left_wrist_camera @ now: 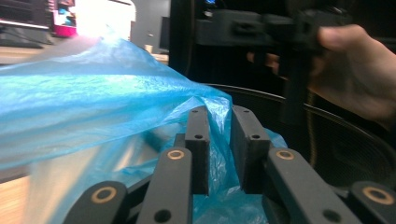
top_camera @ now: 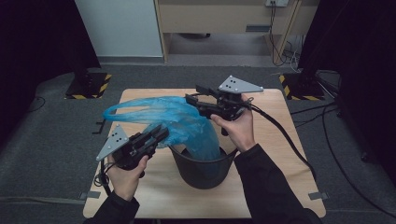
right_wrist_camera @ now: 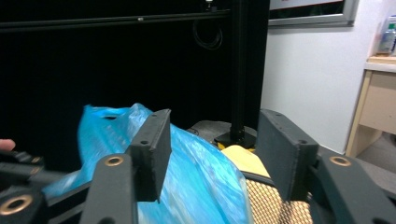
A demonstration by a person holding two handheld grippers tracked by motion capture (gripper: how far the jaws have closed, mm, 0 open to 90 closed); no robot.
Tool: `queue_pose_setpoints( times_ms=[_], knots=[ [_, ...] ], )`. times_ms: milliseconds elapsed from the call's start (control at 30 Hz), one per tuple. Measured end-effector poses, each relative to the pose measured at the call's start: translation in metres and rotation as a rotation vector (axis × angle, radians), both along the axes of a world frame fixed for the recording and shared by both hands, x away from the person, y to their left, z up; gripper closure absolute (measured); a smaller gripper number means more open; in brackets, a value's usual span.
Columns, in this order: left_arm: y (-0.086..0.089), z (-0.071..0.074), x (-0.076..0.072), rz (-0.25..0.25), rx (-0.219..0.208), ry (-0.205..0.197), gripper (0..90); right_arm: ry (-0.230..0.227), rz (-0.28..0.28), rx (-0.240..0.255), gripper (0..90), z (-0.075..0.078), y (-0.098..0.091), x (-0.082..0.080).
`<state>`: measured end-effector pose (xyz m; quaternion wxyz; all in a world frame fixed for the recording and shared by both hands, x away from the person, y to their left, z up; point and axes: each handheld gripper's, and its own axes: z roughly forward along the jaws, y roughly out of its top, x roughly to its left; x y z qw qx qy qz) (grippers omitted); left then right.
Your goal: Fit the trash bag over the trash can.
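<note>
A thin blue plastic bag [top_camera: 163,114] drapes out of a black mesh bin [top_camera: 205,175] that stands near the front of the wooden table [top_camera: 271,140]. Its upper part stretches left above the tabletop. My left gripper [top_camera: 161,132] sits at the bin's left, and its jaws [left_wrist_camera: 220,121] are pinched on a bunched fold of the bag [left_wrist_camera: 93,93]. My right gripper [top_camera: 196,99] hovers above the bin's far side with its jaws wide apart. In the right gripper view [right_wrist_camera: 215,140] the bag [right_wrist_camera: 196,172] lies below and behind the jaws, with nothing between the pads.
The bin's rim [left_wrist_camera: 327,121] curves behind the left jaws, and the other hand [left_wrist_camera: 359,65] hangs over it. Black stands on hazard-striped bases [top_camera: 88,84] flank the table's far corners. Cables [top_camera: 299,149] trail off the table's right side. A wooden cabinet [top_camera: 224,18] stands at the back.
</note>
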<state>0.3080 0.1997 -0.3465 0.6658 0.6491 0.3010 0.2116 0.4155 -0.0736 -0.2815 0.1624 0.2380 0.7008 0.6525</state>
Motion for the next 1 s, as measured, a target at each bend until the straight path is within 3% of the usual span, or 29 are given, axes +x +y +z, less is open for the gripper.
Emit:
queue_pose_setpoints(
  times_ms=[167, 333, 433, 600, 667, 700, 867, 1000],
  knots=[
    [-0.013, 0.001, -0.003, -0.066, 0.032, 0.003, 79.1, 0.029, 0.073, -0.008, 38.3, -0.002, 0.015, 0.001],
    [-0.015, 0.000, -0.002, -0.072, 0.033, 0.010, 77.9, 0.081, 0.145, -0.020, 38.6, -0.014, 0.028, 0.000],
    [-0.016, 0.000, -0.002, -0.076, 0.030, 0.011, 76.0, 0.098, 0.177, -0.050, 48.6, -0.017, 0.030, 0.000],
    [-0.017, 0.000, -0.002, -0.084, 0.026, 0.012, 71.3, 0.121, 0.189, -0.110, 74.7, -0.018, 0.029, -0.001],
    [-0.017, 0.000, -0.003, -0.091, 0.022, 0.013, 70.1, 0.123, 0.189, -0.110, 78.5, -0.017, 0.028, -0.002],
    [-0.017, 0.000, -0.003, -0.096, 0.019, 0.015, 66.9, 0.123, 0.183, -0.115, 85.0, -0.015, 0.026, -0.003],
    [-0.015, 0.005, -0.005, -0.090, 0.007, 0.017, 55.8, 0.081, 0.133, -0.102, 90.0, -0.008, 0.017, -0.005],
    [-0.006, 0.012, -0.006, -0.064, -0.035, 0.006, 46.0, 0.052, 0.104, -0.070, 90.0, 0.006, 0.003, -0.007]
  ],
)
